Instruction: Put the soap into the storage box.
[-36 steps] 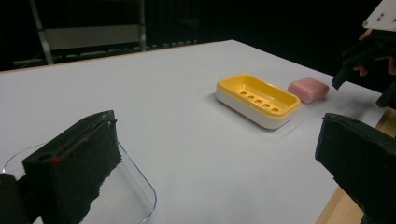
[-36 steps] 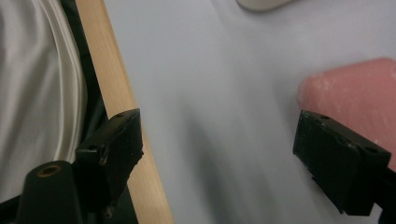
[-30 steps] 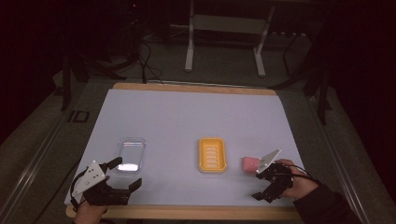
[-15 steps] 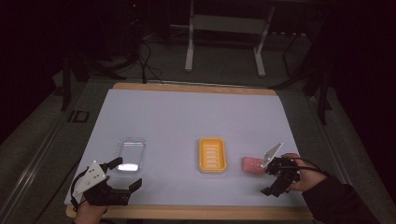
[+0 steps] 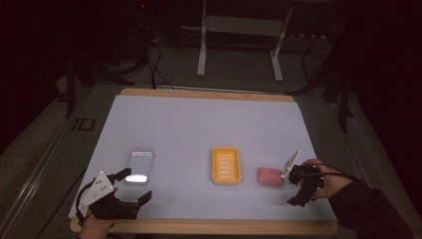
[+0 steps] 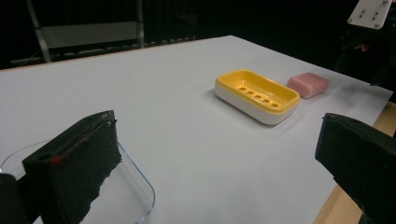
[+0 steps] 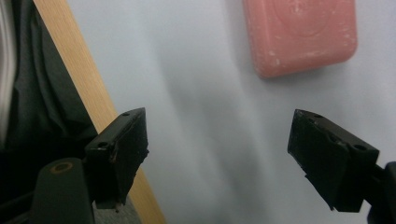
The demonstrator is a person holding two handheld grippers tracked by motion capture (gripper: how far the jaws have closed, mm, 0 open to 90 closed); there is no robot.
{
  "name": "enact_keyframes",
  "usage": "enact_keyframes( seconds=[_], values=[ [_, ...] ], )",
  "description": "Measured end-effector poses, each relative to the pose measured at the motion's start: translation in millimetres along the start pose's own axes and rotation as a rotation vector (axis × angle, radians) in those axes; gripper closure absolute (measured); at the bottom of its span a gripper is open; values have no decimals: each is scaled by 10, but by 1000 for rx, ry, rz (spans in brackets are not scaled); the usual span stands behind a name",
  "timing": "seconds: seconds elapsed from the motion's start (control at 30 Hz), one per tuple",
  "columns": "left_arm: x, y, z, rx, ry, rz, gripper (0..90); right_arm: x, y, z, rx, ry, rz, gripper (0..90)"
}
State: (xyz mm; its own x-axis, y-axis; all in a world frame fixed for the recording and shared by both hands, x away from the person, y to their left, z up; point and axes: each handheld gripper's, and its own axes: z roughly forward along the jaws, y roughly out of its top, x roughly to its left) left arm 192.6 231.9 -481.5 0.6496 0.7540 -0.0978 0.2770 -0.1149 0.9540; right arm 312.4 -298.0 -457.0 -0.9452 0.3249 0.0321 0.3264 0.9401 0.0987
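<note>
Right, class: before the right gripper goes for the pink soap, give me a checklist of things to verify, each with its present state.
1. Right gripper jaws open: ok.
2. Pink soap between the jaws: not ok, it lies ahead of them.
3. Soap lying flat on the table, free of other things: ok.
4. Yellow soap dish empty and upright: ok.
5. Left gripper out of the way, near the clear lid: ok.
</note>
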Motion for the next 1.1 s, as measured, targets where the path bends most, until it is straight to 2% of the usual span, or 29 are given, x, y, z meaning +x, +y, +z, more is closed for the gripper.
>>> enact_keyframes(
  seconds=[0.13,0.27,0.57,0.63,0.97,1.1],
  values=[
    [-1,0,1,2,-1,2,2,-44,-2,-25,-8,5,-3,216],
    [-4,-1,0,2,-1,4,2,-78,-7,-35,-13,-16,-27,227],
    [-6,-2,5,7,-2,7,1,-186,2,-19,-2,-23,-53,218],
    [-7,-4,9,9,-1,6,2,-224,10,-8,-11,-39,-69,208],
    [-6,-6,15,15,-2,11,2,-295,48,54,-33,-32,-81,202],
    [-9,-7,20,18,-4,13,2,-315,81,72,-60,-42,-99,202]
  ],
)
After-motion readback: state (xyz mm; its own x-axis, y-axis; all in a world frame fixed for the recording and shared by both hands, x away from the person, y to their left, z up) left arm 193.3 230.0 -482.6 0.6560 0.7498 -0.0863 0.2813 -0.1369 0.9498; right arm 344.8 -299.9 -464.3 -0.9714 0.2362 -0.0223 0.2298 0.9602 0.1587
